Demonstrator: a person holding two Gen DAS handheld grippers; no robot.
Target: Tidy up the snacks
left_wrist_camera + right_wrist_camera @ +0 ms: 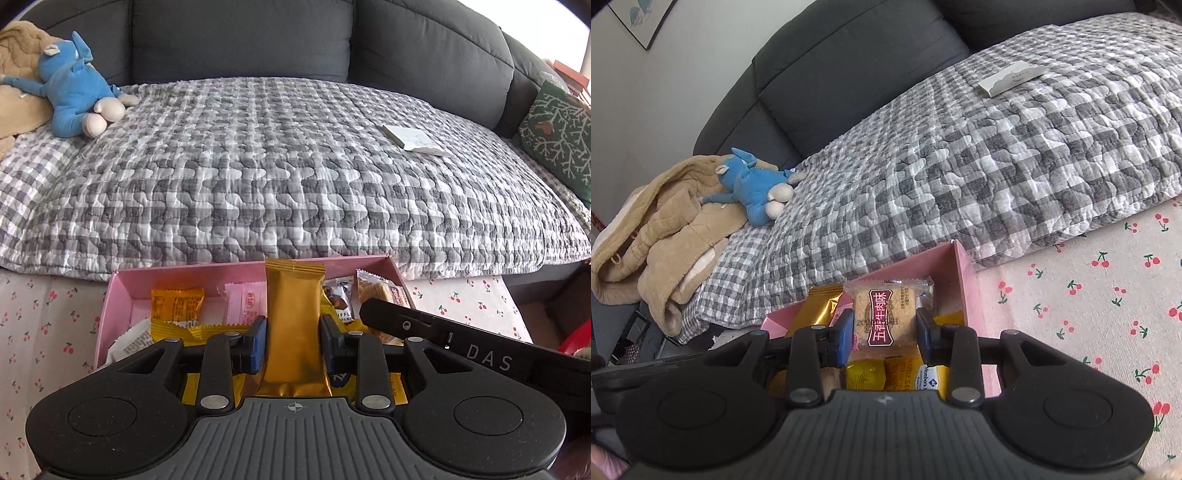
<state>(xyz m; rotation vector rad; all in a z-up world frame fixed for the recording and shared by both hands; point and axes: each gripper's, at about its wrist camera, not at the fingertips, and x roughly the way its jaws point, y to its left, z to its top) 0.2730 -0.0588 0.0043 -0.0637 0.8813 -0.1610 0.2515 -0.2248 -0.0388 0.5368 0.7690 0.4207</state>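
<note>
Two grippers clamp snacks: left gripper gold packet, right gripper cracker packet.

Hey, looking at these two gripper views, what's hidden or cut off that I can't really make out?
- Left wrist view: the left gripper and its gold packet hide the middle of the pink box.
- Same view: the green cushion is cut off by the right edge.
- Right wrist view: the right gripper, shut on the biscuit packet, covers the box's near part.

Gold packet, pink box, grey-checked quilt, blue plush toy
</note>
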